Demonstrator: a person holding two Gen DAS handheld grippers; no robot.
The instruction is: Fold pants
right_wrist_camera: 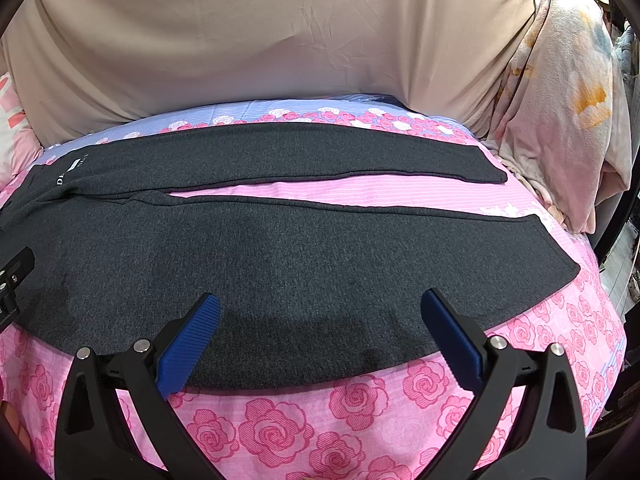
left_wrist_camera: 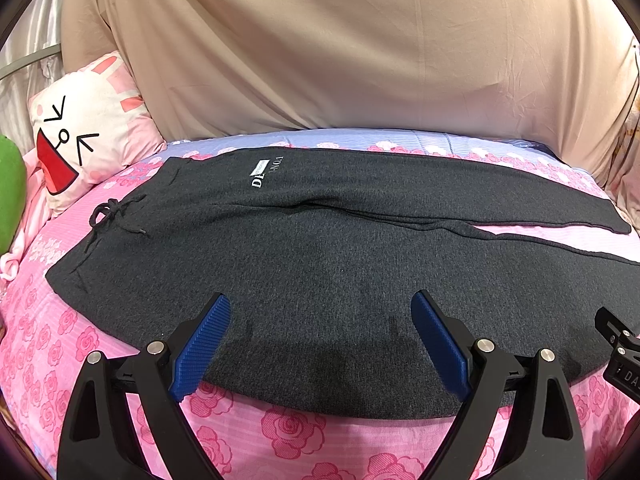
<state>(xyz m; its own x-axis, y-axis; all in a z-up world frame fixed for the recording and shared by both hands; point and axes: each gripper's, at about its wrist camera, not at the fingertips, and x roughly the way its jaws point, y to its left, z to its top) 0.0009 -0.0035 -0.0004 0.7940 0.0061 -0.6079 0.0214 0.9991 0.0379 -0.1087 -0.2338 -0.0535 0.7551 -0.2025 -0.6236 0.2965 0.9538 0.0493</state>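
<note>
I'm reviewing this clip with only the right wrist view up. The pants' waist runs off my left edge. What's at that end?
Observer: The waistband has a drawstring tied in a bow, lying on the dark grey pants.
Operator: Anything on the bed beyond the waist?
Observer: A white and pink cushion with a cartoon face stands past it, apart from the pants.
Operator: I only see a sliver of the other tool. Is the left claw holding fabric?
Observer: No, the left claw is open over the near leg, gripping nothing.
Operator: Anything else at that end?
Observer: Something green at the frame edge beside the cushion; I cannot tell what it is.
</note>
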